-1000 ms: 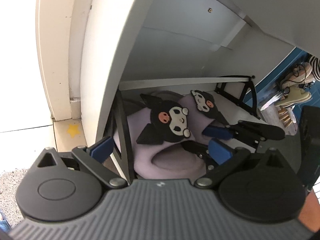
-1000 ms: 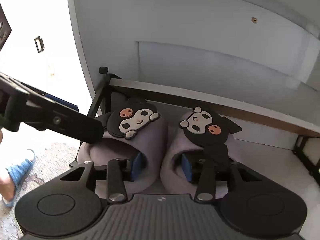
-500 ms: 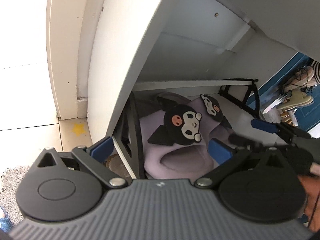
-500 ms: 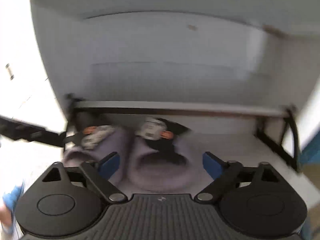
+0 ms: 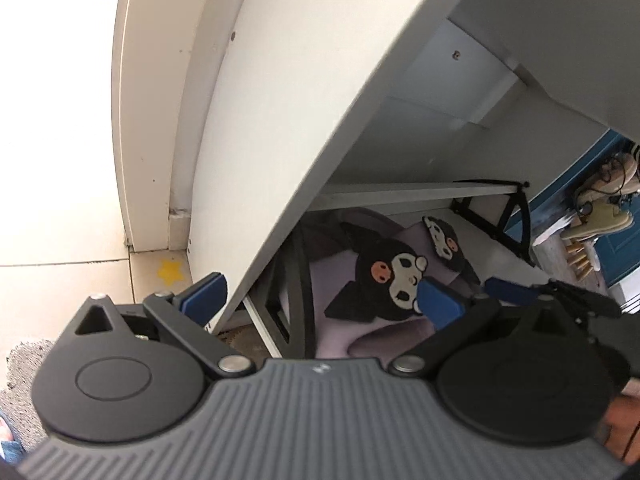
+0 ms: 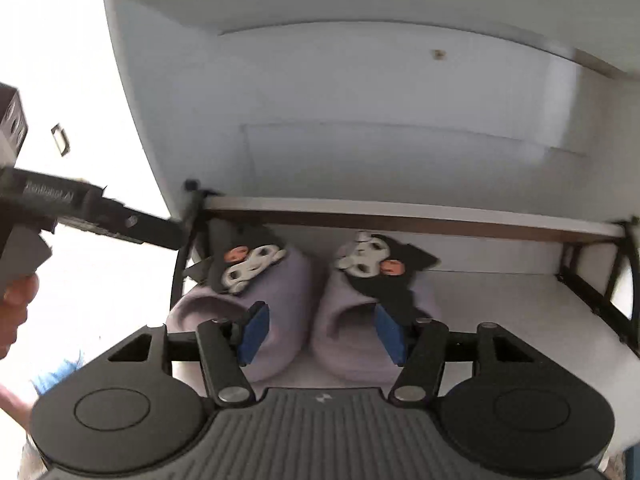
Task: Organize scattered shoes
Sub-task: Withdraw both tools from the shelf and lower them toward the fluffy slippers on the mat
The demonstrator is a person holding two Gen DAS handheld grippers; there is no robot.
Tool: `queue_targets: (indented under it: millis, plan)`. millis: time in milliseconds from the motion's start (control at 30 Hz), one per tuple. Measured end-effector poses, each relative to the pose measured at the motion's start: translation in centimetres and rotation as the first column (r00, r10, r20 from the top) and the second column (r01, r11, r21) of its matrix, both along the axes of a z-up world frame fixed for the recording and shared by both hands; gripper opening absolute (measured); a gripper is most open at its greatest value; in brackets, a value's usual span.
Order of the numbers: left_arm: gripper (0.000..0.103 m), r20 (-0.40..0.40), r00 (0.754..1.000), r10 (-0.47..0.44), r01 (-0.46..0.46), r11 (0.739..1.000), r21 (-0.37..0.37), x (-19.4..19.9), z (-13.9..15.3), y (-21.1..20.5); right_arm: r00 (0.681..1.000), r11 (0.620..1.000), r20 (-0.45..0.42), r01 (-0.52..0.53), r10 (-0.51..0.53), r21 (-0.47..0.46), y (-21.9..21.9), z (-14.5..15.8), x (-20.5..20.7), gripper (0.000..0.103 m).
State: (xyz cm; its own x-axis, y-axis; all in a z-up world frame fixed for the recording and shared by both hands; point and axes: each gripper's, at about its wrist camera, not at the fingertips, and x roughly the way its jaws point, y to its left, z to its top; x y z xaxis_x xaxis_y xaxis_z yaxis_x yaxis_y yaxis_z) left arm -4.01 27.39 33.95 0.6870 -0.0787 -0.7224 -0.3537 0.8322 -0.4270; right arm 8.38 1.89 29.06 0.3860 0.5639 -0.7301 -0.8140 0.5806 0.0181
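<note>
Slippers, lilac, sit paired on our white shelf inside the cabinet; at 12 o'clock, both our left hand-held gripper and right hand-held gripper gape apart, empty, beige floor tiles at 9.

Two purple slippers at my twelve o'clock; one rack shelf; one yellow star sticker.

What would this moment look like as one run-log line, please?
left gripper: open | right gripper: open | purple slippers: side by side on shelf
</note>
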Motion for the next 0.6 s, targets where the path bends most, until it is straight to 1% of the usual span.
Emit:
queue_targets:
  millis: [67, 100, 200, 367, 467, 500, 567, 600]
  plan:
    - [0.103, -0.002, 1.000, -0.009, 0.009, 1.000, 0.008, -0.2, 0.0, -0.3, 1.000, 1.000, 0.003, -0.009, 0.009, -0.027, 0.8, -0.9, -0.1, 0.059]
    - [0.103, -0.003, 1.000, -0.013, 0.013, 1.000, 0.014, -0.3, 0.0, -0.4, 1.000, 1.000, -0.006, 0.002, -0.002, -0.020, 1.1, -1.7, 0.0, 0.059]
    - [0.103, -0.009, 1.000, -0.012, 0.013, 1.000, 0.023, -0.5, -0.1, -0.4, 0.997, 0.997, -0.052, 0.062, -0.060, 0.040, 1.1, -2.8, 1.0, 0.061]
    - [0.103, -0.018, 1.000, 0.017, -0.017, 1.000, 0.015, -0.7, -0.5, 0.6, 0.995, 0.995, -0.082, 0.060, -0.053, 0.082, 0.8, -3.2, 1.7, 0.061]
    - [0.103, -0.016, 1.000, 0.018, -0.018, 1.000, 0.011, -0.6, -0.3, 0.7, 0.996, 0.996, -0.066, 0.059, -0.055, 0.060, 0.9, -2.8, 1.2, 0.059]
    - [0.103, -0.012, 1.000, 0.016, -0.015, 1.000, 0.011, -0.6, -0.2, 0.7, 0.997, 0.997, -0.060, 0.056, -0.053, 0.048, 1.1, -2.6, 0.8, 0.060]
    - [0.103, -0.007, 1.000, 0.011, -0.011, 1.000, 0.013, -0.6, 0.0, 0.6, 0.998, 0.998, -0.047, 0.042, -0.040, 0.037, 1.3, -2.1, 0.3, 0.067]
    - [0.103, -0.005, 1.000, 0.010, -0.010, 1.000, 0.013, -0.6, 0.1, 0.6, 0.999, 0.999, -0.036, 0.041, -0.039, 0.037, 1.1, -1.7, 0.1, 0.073]
